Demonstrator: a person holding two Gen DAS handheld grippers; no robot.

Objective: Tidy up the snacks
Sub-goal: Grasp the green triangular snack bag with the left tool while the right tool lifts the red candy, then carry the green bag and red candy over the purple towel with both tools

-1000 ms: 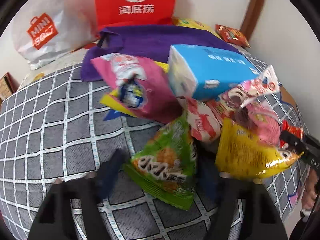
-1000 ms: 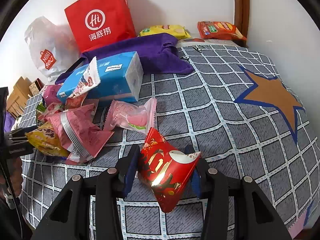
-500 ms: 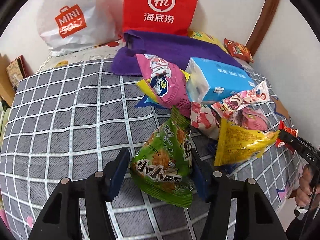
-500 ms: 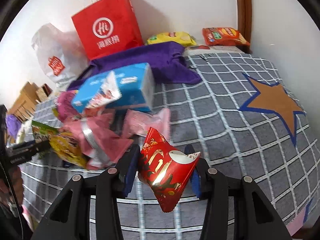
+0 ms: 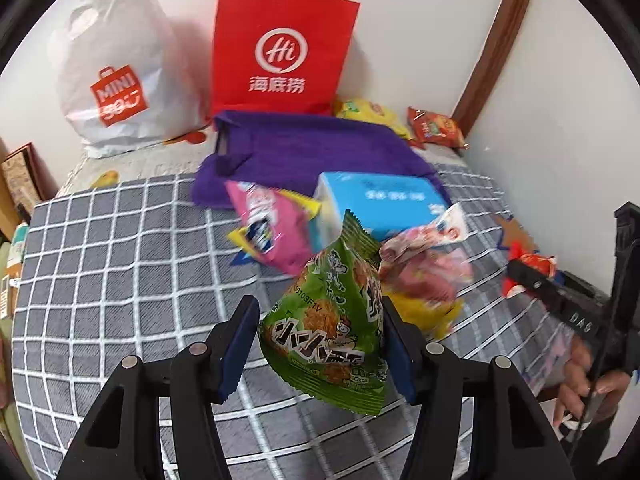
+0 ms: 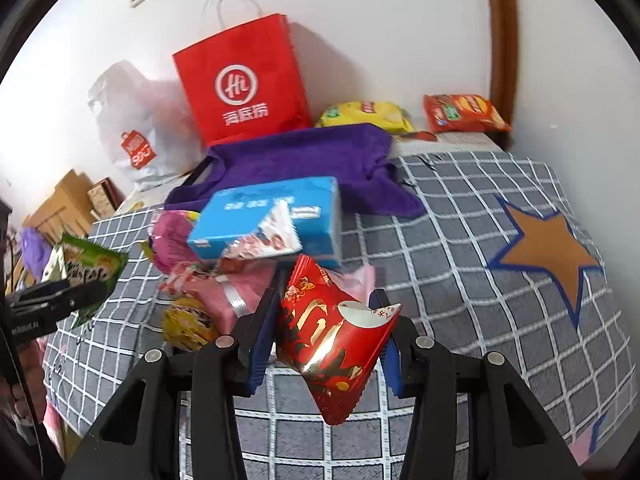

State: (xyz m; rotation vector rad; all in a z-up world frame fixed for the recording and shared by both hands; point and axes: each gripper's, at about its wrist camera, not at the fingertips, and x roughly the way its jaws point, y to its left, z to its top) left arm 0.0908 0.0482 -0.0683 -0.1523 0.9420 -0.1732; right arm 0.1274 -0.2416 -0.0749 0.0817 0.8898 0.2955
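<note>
Scene: We stand over a checked grey bedspread (image 6: 460, 240) where a heap of snack packets lies beside a blue tissue pack (image 6: 268, 216), a purple cloth (image 6: 304, 156) behind it.
Left gripper: Our left gripper (image 5: 316, 340) is clamped on a green snack bag (image 5: 332, 320), its blue pads pressing both sides; the jaws have just been closing on it, and the bag hangs clear of the cover.
Right gripper: Our right gripper (image 6: 324, 340) is clamped on a red foil packet (image 6: 332, 340), also clear of the bedspread.
Where the rest lies: A pink packet (image 5: 272, 232) and a yellow packet (image 5: 424, 308) remain in the heap, near the tissue pack; a yellow crisp bag (image 6: 368, 114) and an orange crisp bag (image 6: 464, 114) sit well apart by the wall.
Possible homes: A red paper bag (image 5: 280, 52) and a white plastic bag (image 5: 120, 68) stand against the wall; we cannot tell which is meant to receive the snacks.
Step in hand: We judge this the carry, two packets picked and lifted, neither yet placed.
Next move: It calls for carrying both over the heap without snagging it, reaching a chosen spot or bag mouth, then letting go one at a time.
</note>
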